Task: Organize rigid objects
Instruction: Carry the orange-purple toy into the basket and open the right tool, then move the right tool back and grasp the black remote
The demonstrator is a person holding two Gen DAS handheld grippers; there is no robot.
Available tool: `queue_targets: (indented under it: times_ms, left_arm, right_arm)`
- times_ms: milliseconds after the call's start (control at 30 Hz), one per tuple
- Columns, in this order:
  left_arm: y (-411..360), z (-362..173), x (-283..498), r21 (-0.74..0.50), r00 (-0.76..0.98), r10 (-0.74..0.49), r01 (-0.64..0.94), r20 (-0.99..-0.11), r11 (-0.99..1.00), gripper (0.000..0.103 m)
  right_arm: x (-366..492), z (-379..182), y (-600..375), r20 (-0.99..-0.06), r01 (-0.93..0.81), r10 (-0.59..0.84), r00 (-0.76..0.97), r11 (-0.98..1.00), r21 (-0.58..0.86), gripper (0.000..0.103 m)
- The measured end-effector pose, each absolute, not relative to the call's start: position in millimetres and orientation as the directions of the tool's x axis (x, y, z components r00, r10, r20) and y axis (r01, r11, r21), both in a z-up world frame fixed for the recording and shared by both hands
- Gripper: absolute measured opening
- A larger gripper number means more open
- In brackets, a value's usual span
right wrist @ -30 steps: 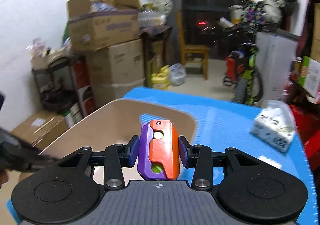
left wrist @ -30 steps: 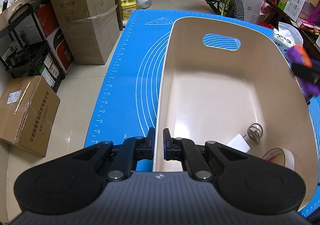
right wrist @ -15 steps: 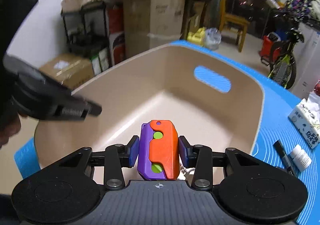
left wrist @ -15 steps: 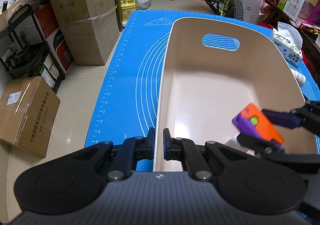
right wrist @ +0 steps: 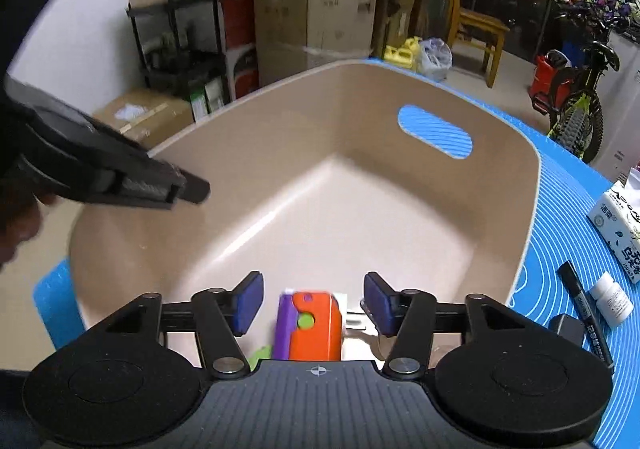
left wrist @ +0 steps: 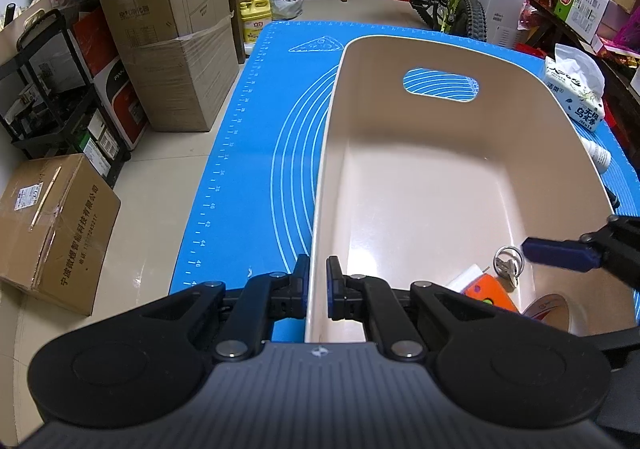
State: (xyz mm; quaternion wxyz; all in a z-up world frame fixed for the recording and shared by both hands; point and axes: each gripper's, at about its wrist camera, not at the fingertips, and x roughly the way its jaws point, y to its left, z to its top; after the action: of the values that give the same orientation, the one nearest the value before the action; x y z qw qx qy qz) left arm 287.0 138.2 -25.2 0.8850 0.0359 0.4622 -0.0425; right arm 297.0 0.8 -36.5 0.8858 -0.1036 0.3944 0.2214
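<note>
A beige plastic bin [left wrist: 440, 177] stands on the blue mat [left wrist: 256, 153]. My left gripper [left wrist: 318, 281] is shut on the bin's near left rim. My right gripper [right wrist: 312, 299] is open above the bin's near end; one of its blue pads shows in the left wrist view [left wrist: 560, 254]. The orange and purple toy [right wrist: 310, 323] lies free below the open jaws, inside the bin, and also shows in the left wrist view [left wrist: 490, 291]. Beside it in the bin lie a key ring [left wrist: 508, 263], a white block [left wrist: 466, 278] and a tape roll [left wrist: 550, 309].
On the mat right of the bin lie a black marker [right wrist: 584, 311], a small white bottle [right wrist: 612, 299], a small black item [right wrist: 568, 329] and a tissue pack [right wrist: 624, 225]. Cardboard boxes [left wrist: 172, 33], a black rack [left wrist: 52, 89], a chair and a bicycle stand on the floor beyond.
My right gripper carried the toy down into the bin, then opened and let it go. The left gripper has kept its hold on the rim.
</note>
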Motion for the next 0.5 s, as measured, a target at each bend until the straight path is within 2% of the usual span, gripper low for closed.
queue_targets:
  times_ms: [100, 267, 500]
  left_arm:
    - [138.2, -25.5, 287.1, 0.025, 0.568, -0.042, 0.108, -0.822, 0.994, 0.008]
    - [138.8, -25.0, 287.7, 0.021, 0.569, -0.045, 0.108, -0.821, 0.994, 0.008]
    - [139.5, -24.6, 287.3, 0.019, 0.569, -0.046, 0.108, -0.821, 0.994, 0.008]
  right_arm:
    - [290.9, -24.2, -9.1, -0.698, -0.456, 0.318, 0.642, 0.890, -0.014, 0.071]
    - [285.0, -0.9, -42.4, -0.614, -0.380, 0.301, 0.730, 0.925, 0.001, 0.073]
    - [282.3, 5.7, -96.6, -0.557, -0.218, 0.179, 0.811, 0.976, -0.004, 0.074]
